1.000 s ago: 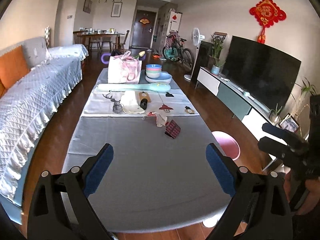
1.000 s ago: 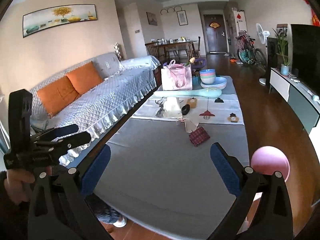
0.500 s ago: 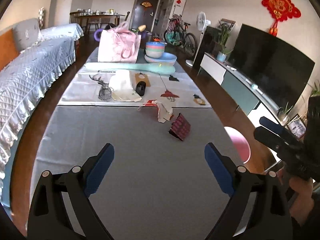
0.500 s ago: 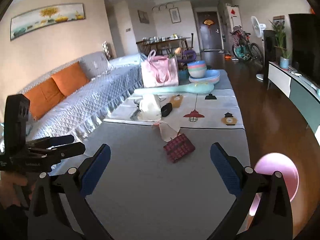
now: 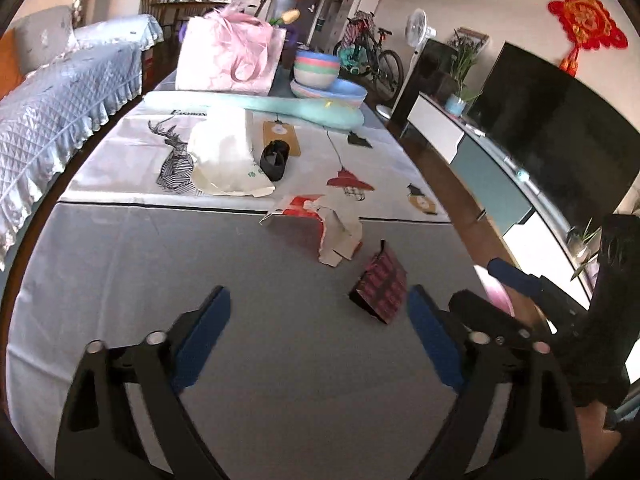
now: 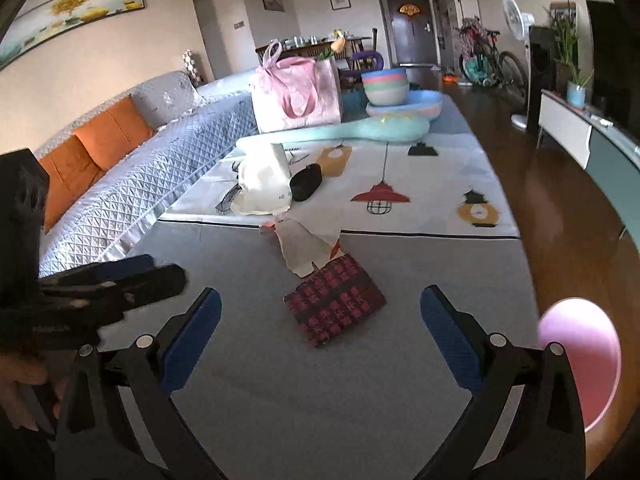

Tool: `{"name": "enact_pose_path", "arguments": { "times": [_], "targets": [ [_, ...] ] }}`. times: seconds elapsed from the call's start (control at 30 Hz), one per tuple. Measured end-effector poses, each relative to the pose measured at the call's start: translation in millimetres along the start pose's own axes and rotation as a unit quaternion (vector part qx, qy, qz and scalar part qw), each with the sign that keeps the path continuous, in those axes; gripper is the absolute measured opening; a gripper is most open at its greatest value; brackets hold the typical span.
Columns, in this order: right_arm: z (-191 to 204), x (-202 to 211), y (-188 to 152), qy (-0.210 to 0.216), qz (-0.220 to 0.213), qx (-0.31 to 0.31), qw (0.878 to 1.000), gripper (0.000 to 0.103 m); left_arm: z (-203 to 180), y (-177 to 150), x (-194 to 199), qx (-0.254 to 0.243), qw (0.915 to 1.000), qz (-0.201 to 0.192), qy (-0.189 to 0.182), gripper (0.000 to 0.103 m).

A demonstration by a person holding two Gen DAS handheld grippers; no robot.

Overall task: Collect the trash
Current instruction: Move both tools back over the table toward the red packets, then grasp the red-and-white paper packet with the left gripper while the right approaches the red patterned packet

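A dark red patterned packet (image 5: 380, 286) (image 6: 334, 303) lies on the grey tablecloth. Just beyond it is a torn red-and-white paper wrapper (image 5: 334, 228) (image 6: 302, 244). Farther back a cream paper bag (image 5: 224, 156) (image 6: 264, 180) lies next to a small black object (image 5: 275, 159) (image 6: 306, 182). My left gripper (image 5: 318, 340) is open, low over the cloth, short of the packet and left of it. My right gripper (image 6: 320, 332) is open too, with the packet just ahead between its fingers' lines. Each gripper shows in the other's view.
At the far end stand a pink tote bag (image 5: 230, 58), stacked pastel bowls (image 5: 318, 70) and a long mint-green object (image 5: 256, 104). A sofa (image 5: 52, 92) runs along the left. A pink stool (image 6: 580, 356) and a TV unit (image 5: 500, 176) are on the right.
Both grippers have moved forward along the table toward the trash, so the packet and wrapper now appear much closer. Both stay open.
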State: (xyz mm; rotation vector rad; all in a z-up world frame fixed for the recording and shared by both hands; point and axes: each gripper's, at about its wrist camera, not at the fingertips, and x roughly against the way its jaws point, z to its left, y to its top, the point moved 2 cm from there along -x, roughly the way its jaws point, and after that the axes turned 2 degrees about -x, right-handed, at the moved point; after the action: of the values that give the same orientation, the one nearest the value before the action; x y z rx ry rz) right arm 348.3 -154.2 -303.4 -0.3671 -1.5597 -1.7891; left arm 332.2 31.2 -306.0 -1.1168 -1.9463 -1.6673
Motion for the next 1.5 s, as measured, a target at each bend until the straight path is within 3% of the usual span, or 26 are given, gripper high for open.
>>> {"name": "enact_pose_path", "arguments": {
  "times": [0.03,0.1,0.2,0.4,0.57,0.8,0.87,0.97,1.07,1.17,1.23,1.3,1.4,1.5],
  "targets": [
    [0,-4,2,0.003,0.0,0.001,1.0,0.098,1,1,-6,-0.006,0.9999,0.008,0.004,0.075],
    [-2,-15,8,0.0,-0.006,0.003,1.0,0.098,4,1,-22,-0.012,0.9995,0.029,0.006,0.055],
    [-6,-30,12,0.008,0.003,-0.005,1.0,0.098,10,7,-35,0.006,0.9991,0.041,-0.004,0.055],
    [-16,-61,5,0.011,0.046,-0.025,0.999,0.098,4,21,-61,-0.035,0.9981,0.051,0.008,0.05],
    [-22,-71,-4,0.019,0.067,-0.06,0.996,0.098,11,24,-75,-0.007,0.9977,0.065,-0.014,0.05],
    [-27,-79,3,0.02,0.065,-0.076,0.995,0.098,21,31,-92,0.033,0.9962,0.067,-0.046,0.05],
    [-27,-80,3,0.025,0.067,-0.076,0.995,0.096,20,32,-98,0.033,0.9958,0.068,-0.053,0.049],
    [-25,-84,3,0.033,0.082,-0.064,0.994,0.085,16,33,-105,0.031,0.9945,0.074,-0.068,0.04],
    [-22,-87,4,0.032,0.09,-0.05,0.994,0.08,8,34,-111,0.026,0.993,0.073,-0.09,0.04],
    [-23,-89,4,0.027,0.094,-0.047,0.994,0.078,-2,35,-117,0.005,0.9946,0.074,-0.073,0.037],
    [-24,-90,3,0.025,0.097,-0.044,0.994,0.078,0,33,-123,0.019,0.993,0.084,-0.08,0.03],
    [-23,-91,2,0.024,0.099,-0.037,0.994,0.078,6,30,-125,0.033,0.9927,0.089,-0.075,0.007],
    [-21,-93,3,0.029,0.104,-0.035,0.994,0.078,14,29,-121,0.038,0.9933,0.087,-0.066,0.003],
    [-24,-95,4,0.04,0.113,-0.047,0.992,0.069,20,31,-113,0.046,0.9936,0.084,-0.06,0.002]
  ]
}}
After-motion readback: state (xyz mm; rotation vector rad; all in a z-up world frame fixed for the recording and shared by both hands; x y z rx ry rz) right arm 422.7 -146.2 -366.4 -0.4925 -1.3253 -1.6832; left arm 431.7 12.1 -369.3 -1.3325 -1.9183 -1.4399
